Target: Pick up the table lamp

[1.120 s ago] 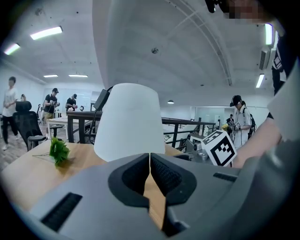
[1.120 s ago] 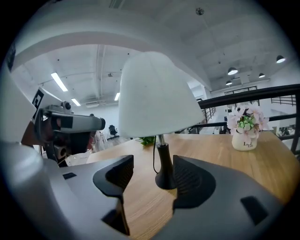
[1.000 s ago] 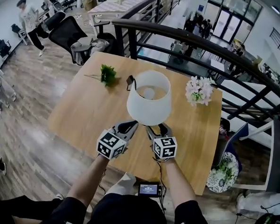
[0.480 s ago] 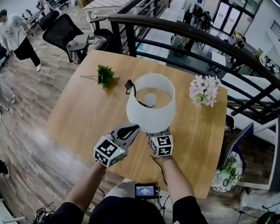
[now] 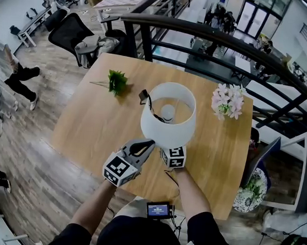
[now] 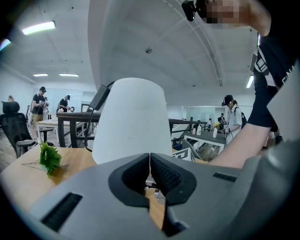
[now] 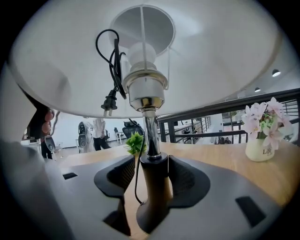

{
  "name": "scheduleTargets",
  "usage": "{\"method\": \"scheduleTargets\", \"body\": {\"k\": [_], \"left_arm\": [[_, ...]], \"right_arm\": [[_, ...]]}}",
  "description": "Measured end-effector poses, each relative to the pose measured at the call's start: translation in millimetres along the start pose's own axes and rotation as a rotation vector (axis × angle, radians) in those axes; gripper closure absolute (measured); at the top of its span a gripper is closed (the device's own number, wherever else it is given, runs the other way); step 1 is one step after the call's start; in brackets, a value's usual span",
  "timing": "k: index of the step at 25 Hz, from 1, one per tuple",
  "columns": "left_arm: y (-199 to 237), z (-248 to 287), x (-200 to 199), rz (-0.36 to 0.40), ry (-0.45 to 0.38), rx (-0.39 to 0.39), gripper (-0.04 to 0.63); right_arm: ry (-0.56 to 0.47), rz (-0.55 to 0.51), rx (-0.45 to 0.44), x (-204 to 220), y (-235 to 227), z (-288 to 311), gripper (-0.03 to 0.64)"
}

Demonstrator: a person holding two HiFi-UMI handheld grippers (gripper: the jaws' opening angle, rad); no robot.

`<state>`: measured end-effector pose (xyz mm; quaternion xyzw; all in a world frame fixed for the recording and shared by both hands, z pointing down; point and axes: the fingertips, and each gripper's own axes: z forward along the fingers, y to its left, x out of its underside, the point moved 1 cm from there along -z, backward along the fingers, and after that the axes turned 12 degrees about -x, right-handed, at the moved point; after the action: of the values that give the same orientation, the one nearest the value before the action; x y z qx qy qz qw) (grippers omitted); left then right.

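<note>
Since a second ago the right gripper (image 7: 152, 166) has slid forward under the lamp (image 5: 168, 115), so that in the head view only its marker cube shows at the shade's near rim, while the left gripper (image 5: 147, 145) has barely shifted. The right jaws have just been closing and now straddle the lamp's base (image 7: 154, 201). The right pad is at the wood but a sliver of table still shows beside the left pad, so they are not clamped. The left gripper's jaws are pressed together on nothing, pointing at the shade from just beside it. The lamp stands upright near the middle of the table (image 5: 91, 126), between a green sprig (image 5: 116, 82) lying flat and a small white pot (image 7: 260, 150) holding pale pink flowers (image 5: 228, 100). The shade is a smooth white tapered drum open at the top. Inside it sit a round bulb (image 5: 167, 112) and a looped black cord whose two-pin plug (image 7: 108, 104) dangles by the socket. Below that runs a shiny chrome stem (image 7: 149, 133) into the dark, flaring wooden base. The table is pale wood with a fine grain; the pads are ribbed black rubber set in grey shells. Behind runs a black metal railing (image 5: 226, 41).
</note>
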<state>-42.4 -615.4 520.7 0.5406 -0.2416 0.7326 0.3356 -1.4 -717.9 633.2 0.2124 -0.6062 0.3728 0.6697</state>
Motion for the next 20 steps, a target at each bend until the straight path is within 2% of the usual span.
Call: {"method": "scheduleTargets", "body": {"k": [1,3,9,20], "left_arm": [[1,0,0,0.001,-0.001,-0.002,0.577],[1,0,0,0.004,-0.002,-0.003,0.577],[0,1,1,0.01,-0.003,-0.001,0.577],[-17,-4,-5,0.078,-0.027,0.03,0.577]], "right_arm": [[-0.001,-0.005,0.01,-1,-1,1,0.375],[0.001,-0.023,0.028,-3,-3,1,0.422],[0.018,-0.054,0.032,-1,-3,0,0.43],[0.049,-0.067,0.036,2,-2,-22,0.433]]}}
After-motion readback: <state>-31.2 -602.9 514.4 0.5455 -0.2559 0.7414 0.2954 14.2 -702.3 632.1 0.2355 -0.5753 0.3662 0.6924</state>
